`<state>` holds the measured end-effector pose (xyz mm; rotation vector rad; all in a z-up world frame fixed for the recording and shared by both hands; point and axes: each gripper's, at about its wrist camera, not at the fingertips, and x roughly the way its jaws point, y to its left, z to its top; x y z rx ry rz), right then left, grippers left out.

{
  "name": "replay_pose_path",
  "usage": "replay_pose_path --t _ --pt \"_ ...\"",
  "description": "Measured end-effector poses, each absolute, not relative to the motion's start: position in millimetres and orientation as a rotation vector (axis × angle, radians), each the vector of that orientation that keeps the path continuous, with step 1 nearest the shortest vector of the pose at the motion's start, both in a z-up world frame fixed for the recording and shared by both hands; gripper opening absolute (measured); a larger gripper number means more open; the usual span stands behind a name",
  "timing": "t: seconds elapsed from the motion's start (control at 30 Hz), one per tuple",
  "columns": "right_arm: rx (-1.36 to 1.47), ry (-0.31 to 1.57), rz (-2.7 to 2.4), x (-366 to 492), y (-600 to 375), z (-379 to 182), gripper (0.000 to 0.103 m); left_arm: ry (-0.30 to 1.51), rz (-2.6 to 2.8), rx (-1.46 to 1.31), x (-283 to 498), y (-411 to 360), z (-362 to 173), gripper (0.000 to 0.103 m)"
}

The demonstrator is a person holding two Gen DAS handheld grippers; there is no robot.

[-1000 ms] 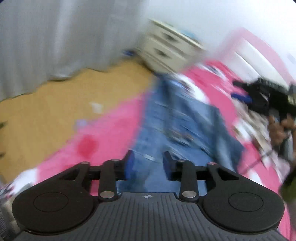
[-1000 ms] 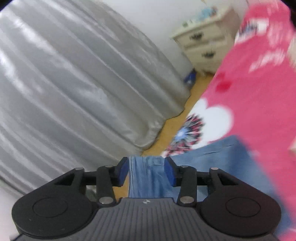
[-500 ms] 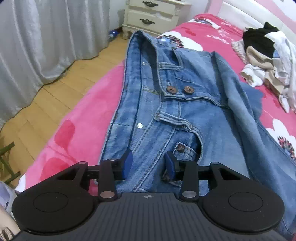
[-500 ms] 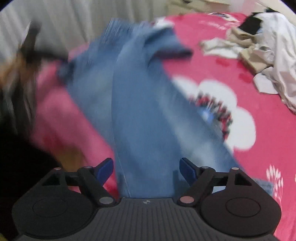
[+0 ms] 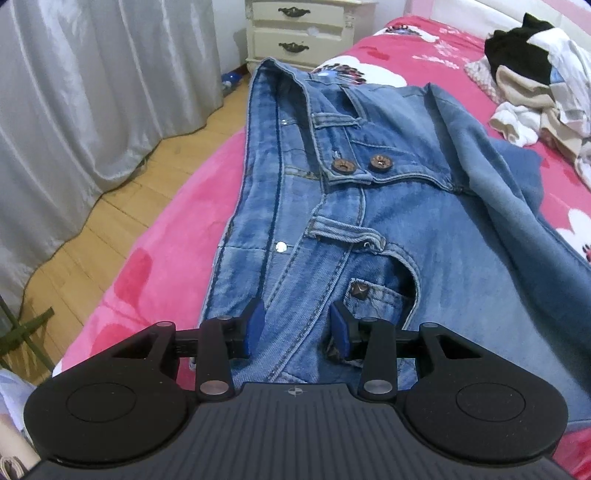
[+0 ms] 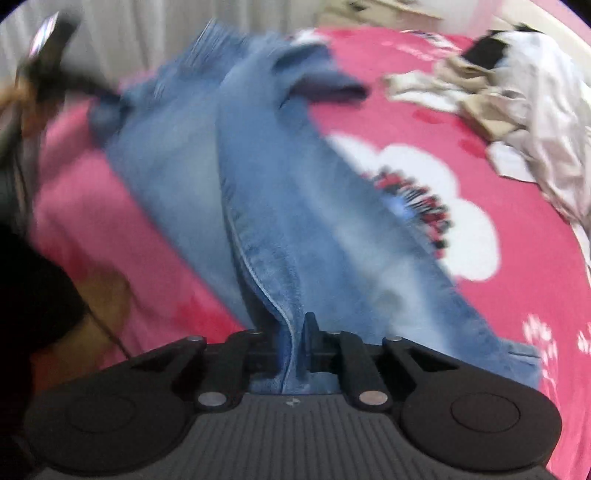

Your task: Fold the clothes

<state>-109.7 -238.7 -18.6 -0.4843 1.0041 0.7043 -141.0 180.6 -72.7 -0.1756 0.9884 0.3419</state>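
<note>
Here, jeans [image 6: 280,206] between right tool [image 6: 295,347] fingers

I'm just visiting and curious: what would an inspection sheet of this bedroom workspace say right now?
Surface: pink flowered bedspread on a bed.
Job's things: blue jeans spread along the bed, waistband end nearest the left gripper.
Clutter: pile of clothes, black, white and beige, at the far side of the bed.
Grippers: left gripper open, pads astride the denim; right gripper shut on a fold of the jeans; that view is blurred.
Cables: thin dark cord, blurred, at the bed edge.
Surroundings: grey curtain, wooden floor, cream nightstand.
</note>
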Motion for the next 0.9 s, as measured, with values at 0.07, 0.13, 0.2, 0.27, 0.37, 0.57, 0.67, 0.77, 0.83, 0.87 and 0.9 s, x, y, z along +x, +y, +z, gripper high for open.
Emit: replay_pose_path --t 0.07,0.13,0.2,0.27,0.37,0.57,0.67,0.77,0.83,0.87,0.9 --pt "-0.466 0.953 0.684 -89.7 -249.7 6.9 0.008 0.99 0.341 -0.174 -140.8 180.5 -72.6 0.04" --pt "-0.476 0.861 0.623 -44.5 -261.5 41.1 0.008 0.99 0.339 -0.174 -140.7 180.7 -73.0 0.04" --pt "-0.502 0.748 0.526 15.6 -274.1 80.3 0.008 0.989 0.335 -0.18 -141.1 182.6 -73.1 0.04" --pt "-0.523 0.636 0.427 75.8 -286.8 119.2 0.008 0.988 0.332 -0.188 -141.7 184.4 -72.9 0.04" --pt "-0.411 0.584 0.193 182.0 -318.4 155.6 0.029 0.984 0.33 -0.193 -142.7 185.2 -72.9 0.04" --pt "-0.365 0.495 -0.054 213.3 -368.7 136.2 0.08 0.983 0.313 -0.178 -144.3 185.9 -73.2 0.04" --pt "-0.141 0.688 0.039 178.4 -408.8 109.2 0.083 0.986 0.306 -0.187 -143.9 189.3 -73.6 0.04" --pt "0.103 0.985 0.094 137.7 -455.1 62.5 0.083 0.987 0.306 -0.183 -143.9 188.8 -73.5 0.04" --pt "0.164 1.085 0.093 112.7 -468.2 34.3 0.083 0.984 0.31 -0.179 -143.9 188.2 -74.0 0.04" --pt "0.194 1.136 0.093 100.3 -474.8 20.2 0.083 0.982 0.313 -0.178 -143.9 187.8 -74.3 0.04" --pt "0.225 1.186 0.092 87.8 -481.3 6.1 0.083 0.98 0.316 -0.176 -143.9 187.5 -74.6 0.037"
